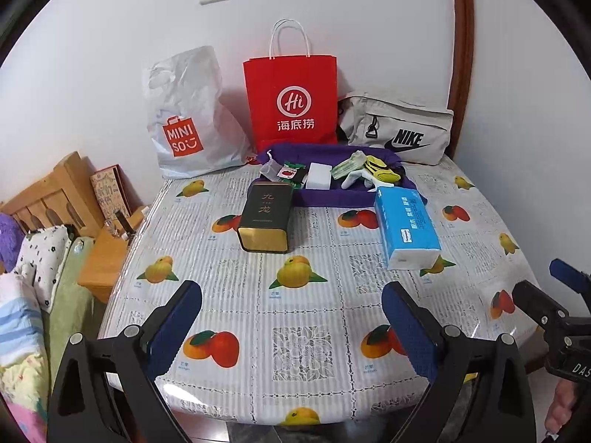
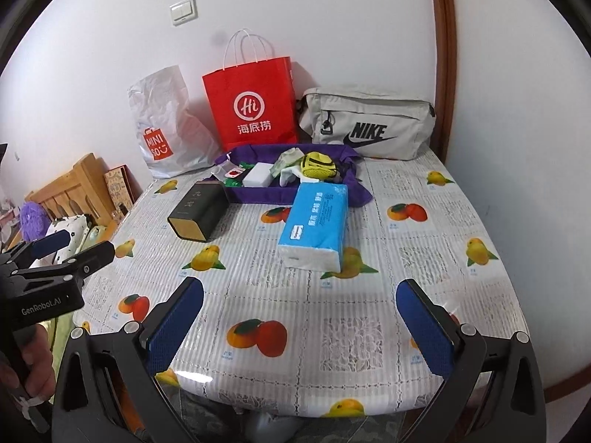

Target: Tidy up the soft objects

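Observation:
A blue tissue pack (image 1: pixel 408 227) (image 2: pixel 316 221) lies on the fruit-print table (image 1: pixel 288 317) (image 2: pixel 424 258), in front of a purple cloth tray (image 1: pixel 328 197) (image 2: pixel 258 193). The tray holds a white sponge block (image 1: pixel 318 175) (image 2: pixel 257 174), a yellow mesh item (image 1: pixel 384 170) (image 2: pixel 317 164), folded cloth and small packets. A black and gold tin (image 1: pixel 266 217) (image 2: pixel 199 210) lies left of the tray. My left gripper (image 1: pixel 291 328) is open and empty above the near table edge. My right gripper (image 2: pixel 301 326) is open and empty, nearer the tissue pack.
A white Miniso bag (image 1: pixel 184 118) (image 2: pixel 166 125), a red paper bag (image 1: pixel 291 99) (image 2: pixel 253 103) and a grey Nike pouch (image 1: pixel 399 129) (image 2: pixel 369 122) stand against the back wall. A bed with pillows (image 1: pixel 33 258) and a wooden nightstand (image 1: pixel 99 258) are left of the table.

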The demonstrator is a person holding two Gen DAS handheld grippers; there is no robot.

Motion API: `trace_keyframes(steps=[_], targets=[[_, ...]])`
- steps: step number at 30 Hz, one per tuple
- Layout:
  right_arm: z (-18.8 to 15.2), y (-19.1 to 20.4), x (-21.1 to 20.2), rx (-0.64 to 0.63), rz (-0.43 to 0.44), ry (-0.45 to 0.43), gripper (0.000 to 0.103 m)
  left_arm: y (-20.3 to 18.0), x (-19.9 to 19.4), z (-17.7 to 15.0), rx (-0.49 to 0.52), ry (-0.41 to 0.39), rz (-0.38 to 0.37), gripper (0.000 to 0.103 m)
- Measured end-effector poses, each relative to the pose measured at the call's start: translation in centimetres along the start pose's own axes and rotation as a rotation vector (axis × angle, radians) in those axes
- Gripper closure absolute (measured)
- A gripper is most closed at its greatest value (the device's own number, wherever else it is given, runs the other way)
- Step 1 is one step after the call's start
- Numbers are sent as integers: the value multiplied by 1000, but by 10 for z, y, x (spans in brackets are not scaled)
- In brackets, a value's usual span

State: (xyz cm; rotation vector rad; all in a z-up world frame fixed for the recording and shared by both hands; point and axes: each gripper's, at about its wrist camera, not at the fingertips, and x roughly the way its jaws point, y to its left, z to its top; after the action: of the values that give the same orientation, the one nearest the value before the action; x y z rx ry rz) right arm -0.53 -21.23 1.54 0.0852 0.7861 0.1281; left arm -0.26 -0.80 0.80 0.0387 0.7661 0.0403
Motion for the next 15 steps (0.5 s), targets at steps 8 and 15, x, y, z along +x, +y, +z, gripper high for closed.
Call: trace_keyframes(steps=[8, 15], targets=[[-2, 1, -7, -11, -14, -13, 0, 0, -6, -2, -11, -11, -9, 4], [-3, 3, -10, -17, -19, -18, 0, -1, -7, -4, -9, -5, -16, 4]])
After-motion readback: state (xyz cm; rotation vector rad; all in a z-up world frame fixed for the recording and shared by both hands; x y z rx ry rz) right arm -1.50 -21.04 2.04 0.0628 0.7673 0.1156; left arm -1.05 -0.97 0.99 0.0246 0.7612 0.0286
